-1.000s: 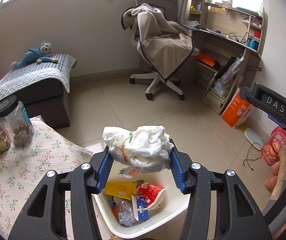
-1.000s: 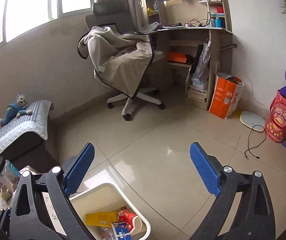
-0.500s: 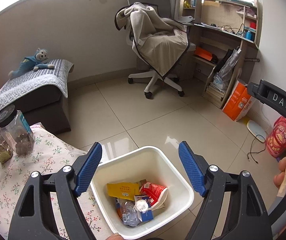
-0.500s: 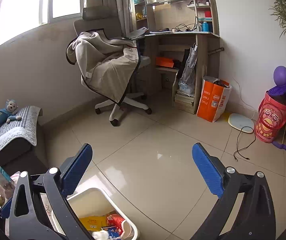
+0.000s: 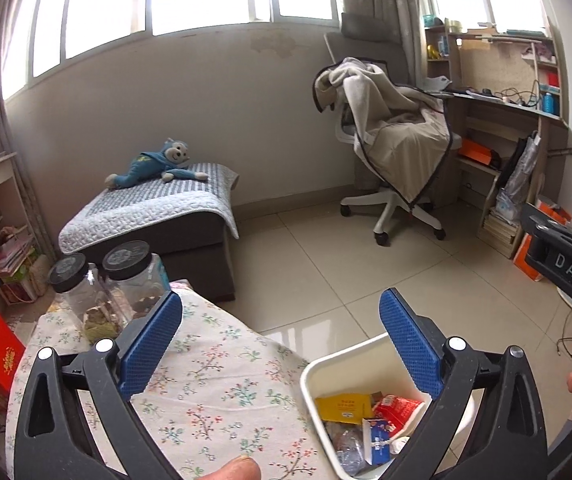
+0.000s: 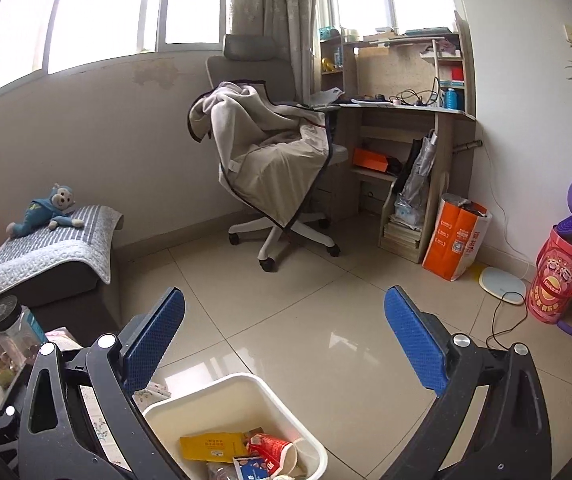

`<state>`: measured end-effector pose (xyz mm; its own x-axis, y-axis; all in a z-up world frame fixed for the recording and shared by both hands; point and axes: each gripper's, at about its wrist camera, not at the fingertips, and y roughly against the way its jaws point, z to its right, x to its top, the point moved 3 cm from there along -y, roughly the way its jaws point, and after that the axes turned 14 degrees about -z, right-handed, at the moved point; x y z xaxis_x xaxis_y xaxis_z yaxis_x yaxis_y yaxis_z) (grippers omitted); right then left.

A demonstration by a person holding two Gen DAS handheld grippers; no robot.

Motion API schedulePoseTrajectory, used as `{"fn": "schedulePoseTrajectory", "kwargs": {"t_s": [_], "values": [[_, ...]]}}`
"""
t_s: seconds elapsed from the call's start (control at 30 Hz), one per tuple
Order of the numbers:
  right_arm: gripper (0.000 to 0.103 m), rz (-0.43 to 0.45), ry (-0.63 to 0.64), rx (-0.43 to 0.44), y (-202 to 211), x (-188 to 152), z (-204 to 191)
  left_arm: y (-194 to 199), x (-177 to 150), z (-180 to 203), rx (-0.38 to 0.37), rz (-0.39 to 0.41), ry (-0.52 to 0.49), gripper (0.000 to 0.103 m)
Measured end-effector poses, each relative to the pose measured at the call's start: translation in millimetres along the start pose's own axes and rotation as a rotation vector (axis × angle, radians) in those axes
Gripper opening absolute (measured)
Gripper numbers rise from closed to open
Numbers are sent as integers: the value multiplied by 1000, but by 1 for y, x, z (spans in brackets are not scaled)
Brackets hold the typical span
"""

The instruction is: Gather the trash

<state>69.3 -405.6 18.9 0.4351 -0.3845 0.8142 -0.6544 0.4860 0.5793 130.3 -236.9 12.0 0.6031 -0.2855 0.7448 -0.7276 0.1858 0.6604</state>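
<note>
A white bin (image 5: 306,376) stands on the tiled floor beside a table with a floral cloth (image 5: 222,380). Inside lie a yellow packet (image 5: 343,408), a red paper cup (image 5: 399,407) and other wrappers. My left gripper (image 5: 282,300) hovers over the table's edge, left of the bin. Its jaws are opening wide, with nothing between them. In the right wrist view the bin (image 6: 206,394) sits low between the fingers of my right gripper (image 6: 286,296), which is open and empty, above the bin. The yellow packet (image 6: 212,446) shows there too.
Two black-lidded jars (image 5: 134,276) stand on the table's far edge. Beyond are a low bench with a quilt and a blue toy monkey (image 5: 154,162), a blanket-draped office chair (image 5: 397,140), a desk (image 6: 405,108), an orange bag (image 6: 455,236) and a floor cable (image 6: 501,320).
The left gripper let go of the crumpled white wad, which fell into the bin, then opened wider and swung left over the table. Both views tilted up.
</note>
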Motion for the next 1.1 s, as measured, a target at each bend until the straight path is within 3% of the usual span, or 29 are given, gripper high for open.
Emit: {"fn": "schedulePoseTrajectory", "kwargs": {"t_s": [0.17,0.37,0.53,0.87,1.1], "values": [[96,64,45,87,29,-12,-40,19,-3,-50,83,57,92,96],[96,109,92,147,52,-25,-84,38,-14,-103,143,67,183,96],[96,97,120,241,63,-28,-114,52,-21,-138,194,84,215,96],[96,59,174,296,72,-49,-168,70,-38,-195,296,95,303,96],[96,58,222,318,76,-57,-191,66,-47,-216,318,57,333,96]]}}
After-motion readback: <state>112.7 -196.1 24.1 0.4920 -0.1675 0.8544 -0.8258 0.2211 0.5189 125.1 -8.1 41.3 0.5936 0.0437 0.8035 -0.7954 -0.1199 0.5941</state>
